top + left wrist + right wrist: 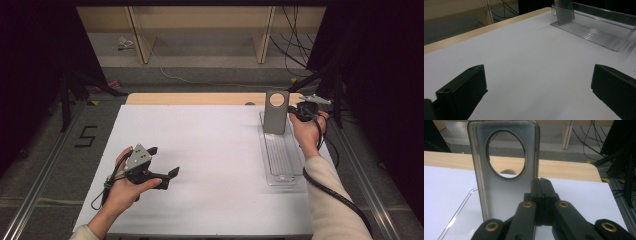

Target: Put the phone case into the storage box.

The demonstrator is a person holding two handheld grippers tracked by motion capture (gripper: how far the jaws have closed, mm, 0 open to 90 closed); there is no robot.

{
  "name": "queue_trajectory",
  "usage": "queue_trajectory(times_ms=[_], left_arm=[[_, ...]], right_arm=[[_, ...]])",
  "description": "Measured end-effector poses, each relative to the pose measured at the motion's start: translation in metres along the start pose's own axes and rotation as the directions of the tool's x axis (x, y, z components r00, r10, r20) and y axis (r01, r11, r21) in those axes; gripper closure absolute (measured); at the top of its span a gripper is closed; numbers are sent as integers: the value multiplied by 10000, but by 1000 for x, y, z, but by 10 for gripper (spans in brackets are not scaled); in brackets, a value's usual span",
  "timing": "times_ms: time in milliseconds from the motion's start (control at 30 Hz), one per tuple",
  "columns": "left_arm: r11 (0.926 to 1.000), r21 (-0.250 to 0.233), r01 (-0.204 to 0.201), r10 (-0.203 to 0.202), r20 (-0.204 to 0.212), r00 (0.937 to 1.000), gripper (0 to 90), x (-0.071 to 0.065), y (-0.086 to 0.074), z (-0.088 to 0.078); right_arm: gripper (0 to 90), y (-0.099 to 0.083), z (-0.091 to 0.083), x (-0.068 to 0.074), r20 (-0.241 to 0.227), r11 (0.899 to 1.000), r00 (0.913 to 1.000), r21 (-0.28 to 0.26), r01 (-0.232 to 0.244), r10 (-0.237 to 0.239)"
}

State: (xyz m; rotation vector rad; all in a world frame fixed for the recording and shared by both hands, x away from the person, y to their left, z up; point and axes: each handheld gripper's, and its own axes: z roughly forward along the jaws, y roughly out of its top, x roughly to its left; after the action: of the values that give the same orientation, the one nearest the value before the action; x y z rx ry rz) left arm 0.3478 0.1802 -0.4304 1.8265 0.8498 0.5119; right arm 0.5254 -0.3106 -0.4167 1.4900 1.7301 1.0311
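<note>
A translucent grey phone case (276,120) (504,195) with a round camera hole stands upright at the far end of a clear plastic tray (282,165) (456,215). My right gripper (294,114) (541,182) is at the case's right edge, its jaws pressed together on that edge. My left gripper (163,161) (539,85) rests low over the white table at the left, open, with nothing between its jaws. From the left gripper view the case (564,12) and the tray (599,35) show far off at the upper right.
A white sheet (210,165) covers the table, with a wooden strip (200,98) along its far edge. Beyond the table are wooden shelf legs and loose cables on the floor. Black cables trail from both grippers.
</note>
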Motion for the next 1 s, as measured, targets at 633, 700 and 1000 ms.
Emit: queue_trajectory(times_ms=[633, 700, 1000], left_arm=[[10000, 25, 26, -26, -62, 10000, 0, 1, 0, -1], [10000, 35, 17, -17, -51, 10000, 1, 1, 0, -1], [10000, 83, 43, -42, -49, 10000, 5, 1, -1, -1]], right_arm=[[802, 7, -16, 8, -9, 9985, 9989, -278, 468, -469], [787, 7, -17, 10, -75, 9981, 9985, -290, 536, -538], [675, 6, -25, 16, -452, 9971, 9972, -511, 570, -593]])
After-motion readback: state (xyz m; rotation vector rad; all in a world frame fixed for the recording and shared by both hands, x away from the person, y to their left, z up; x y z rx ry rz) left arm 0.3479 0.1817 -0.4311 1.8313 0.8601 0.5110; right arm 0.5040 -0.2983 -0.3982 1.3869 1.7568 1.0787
